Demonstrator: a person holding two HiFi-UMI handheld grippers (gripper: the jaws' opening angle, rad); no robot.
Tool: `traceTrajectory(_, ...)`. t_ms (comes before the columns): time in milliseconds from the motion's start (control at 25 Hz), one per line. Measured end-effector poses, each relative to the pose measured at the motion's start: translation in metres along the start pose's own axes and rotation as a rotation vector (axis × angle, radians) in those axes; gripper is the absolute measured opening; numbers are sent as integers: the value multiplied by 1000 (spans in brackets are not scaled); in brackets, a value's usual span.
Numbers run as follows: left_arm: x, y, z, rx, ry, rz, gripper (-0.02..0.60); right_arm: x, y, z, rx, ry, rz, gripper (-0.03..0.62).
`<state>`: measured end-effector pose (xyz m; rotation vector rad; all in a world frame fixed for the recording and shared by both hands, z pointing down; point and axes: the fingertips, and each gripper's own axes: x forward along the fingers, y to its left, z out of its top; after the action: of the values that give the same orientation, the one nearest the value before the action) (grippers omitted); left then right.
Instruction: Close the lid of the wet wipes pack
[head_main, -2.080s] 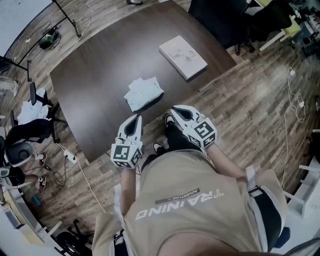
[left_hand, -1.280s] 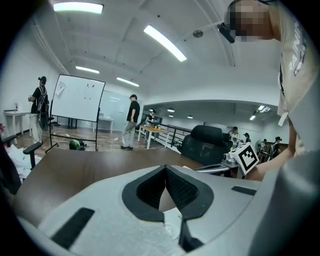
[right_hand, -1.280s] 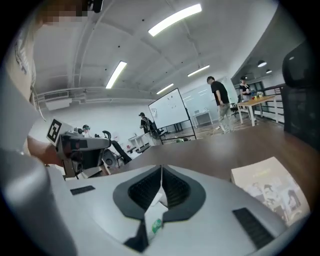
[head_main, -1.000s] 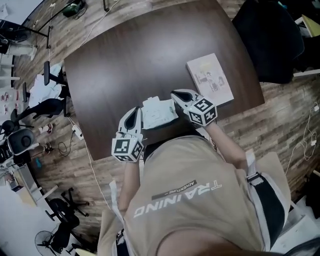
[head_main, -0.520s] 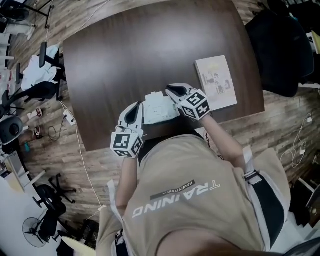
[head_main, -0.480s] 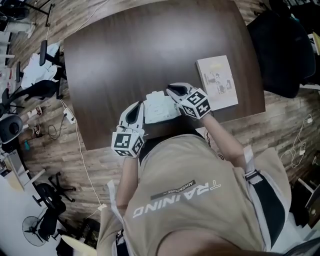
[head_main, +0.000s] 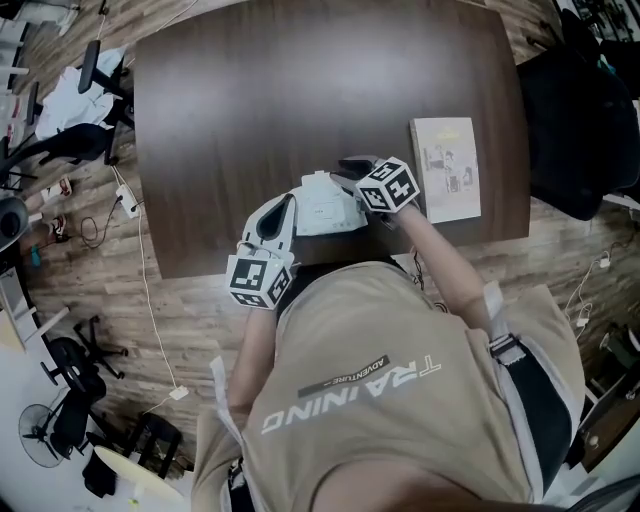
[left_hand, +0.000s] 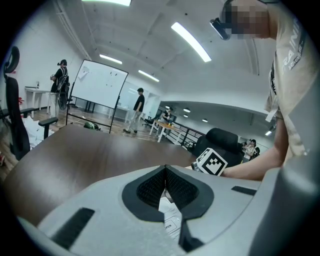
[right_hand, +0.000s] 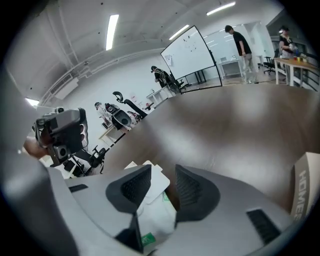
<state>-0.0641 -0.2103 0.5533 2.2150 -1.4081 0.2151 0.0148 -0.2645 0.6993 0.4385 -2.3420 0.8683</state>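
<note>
The white wet wipes pack (head_main: 322, 205) lies at the near edge of the dark table (head_main: 300, 90). My left gripper (head_main: 289, 203) rests at the pack's left end with its jaws shut tip to tip. In the left gripper view (left_hand: 166, 169) the pack's label (left_hand: 171, 223) shows beneath them. My right gripper (head_main: 347, 164) is over the pack's right far corner, its jaws opening. In the right gripper view (right_hand: 163, 171) the white lid flap (right_hand: 151, 183) and the pack (right_hand: 156, 220) lie in the gap, and the pads do not press on them.
A pale book (head_main: 447, 169) lies on the table to the right of the pack, and its box edge (right_hand: 305, 187) shows in the right gripper view. Office chairs (head_main: 575, 110) and cables surround the table. People stand by a whiteboard (left_hand: 102, 86) far off.
My right gripper has come down and leftward onto the pack's right end. The left gripper has edged a little closer to the pack's left end.
</note>
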Motion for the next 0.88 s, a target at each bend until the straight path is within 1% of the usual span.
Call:
traceTrajectory(200,-1,2,-4,-18,4,1,5,16,-6,-14,-9,100,-2,118)
traceTrajectory(280,-3,2,-3,-16,4,-7,5,20,-7,-17,-22,124,2,118)
traceTrajectory(400,-7,3,-4,-12,11,-25,5,23,-5,-16,-35,132,8,117)
traceTrajectory(520,-16,9,-7,-11,3,-13,5,29,2,-23,30,154,47,117)
traceTrajectory(600,-19,15,-7,-17,-8,-6,5,30,3,-22,60,150,53,112)
traceTrajectory(680,-19,21,-4,-17,-21,-1,5,26,3,-16,47,141,34,101)
traceTrajectory(880,-28,23,5,-20,-62,0,5,10,15,-10,14,110,6,100)
